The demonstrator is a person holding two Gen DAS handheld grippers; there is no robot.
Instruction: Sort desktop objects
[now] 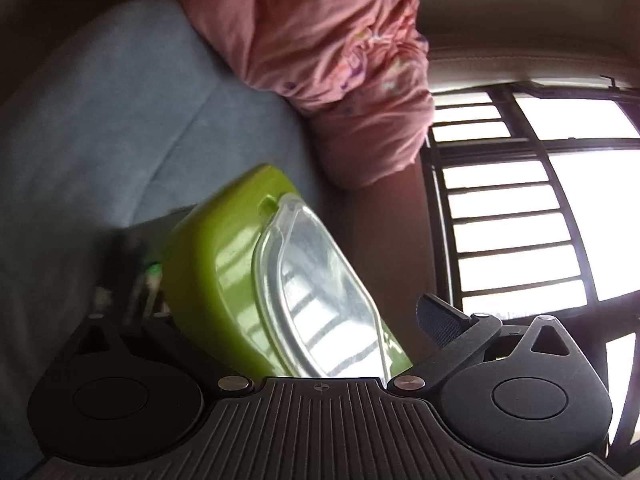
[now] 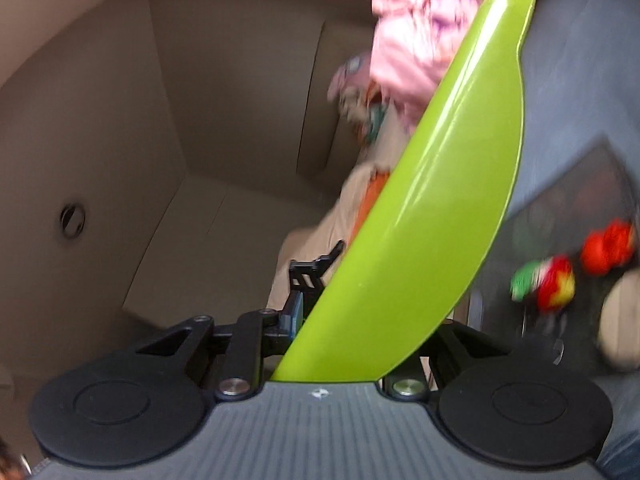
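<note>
A lime-green plastic box with a clear lid point(image 1: 240, 272) fills the space between the fingers of my left gripper point(image 1: 316, 332). It is tilted, with the clear lid point(image 1: 320, 300) facing right. The right finger point(image 1: 444, 320) shows beside it; the left finger is hidden behind the box. In the right wrist view the same green box point(image 2: 432, 200) stands on edge between the fingers of my right gripper point(image 2: 360, 320), and its left finger point(image 2: 292, 312) presses its side. Both grippers are shut on the box and hold it in the air.
A person in a pink shirt point(image 1: 328, 52) stands close behind the box. A grey cloth surface point(image 1: 100, 120) lies at the left. Blurred red and green small objects point(image 2: 560, 280) lie on a dark tray at the right. A barred window point(image 1: 520, 208) is bright at the right.
</note>
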